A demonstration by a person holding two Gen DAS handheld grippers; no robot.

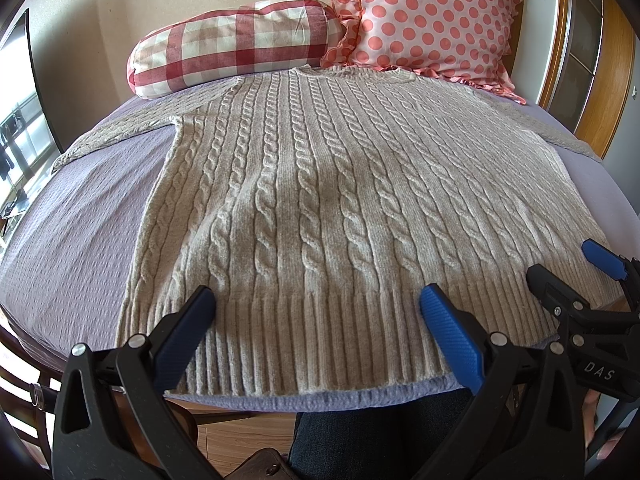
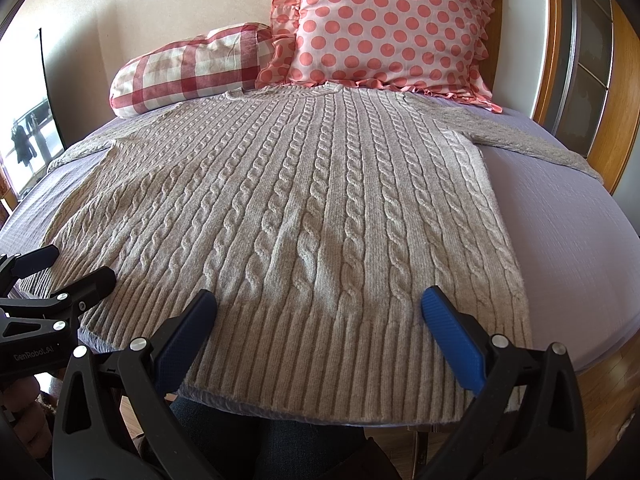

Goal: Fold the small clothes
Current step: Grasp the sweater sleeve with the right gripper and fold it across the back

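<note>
A beige cable-knit sweater (image 1: 320, 184) lies flat on the lilac bed sheet (image 1: 80, 216), neck at the far end, ribbed hem toward me, sleeves spread to both sides. It also shows in the right wrist view (image 2: 304, 208). My left gripper (image 1: 318, 300) is open and empty, just above the hem's left half. My right gripper (image 2: 320, 304) is open and empty above the hem's right half. The right gripper shows in the left wrist view (image 1: 568, 264) at the right edge; the left gripper shows in the right wrist view (image 2: 68, 266) at the left edge.
A red checked bolster pillow (image 1: 232, 44) and a pink polka-dot pillow (image 1: 432, 16) lean at the far end by the wall. A wooden frame (image 1: 612, 92) stands at the right. The bed's near edge (image 1: 320, 400) drops to a wooden floor and my dark trousers.
</note>
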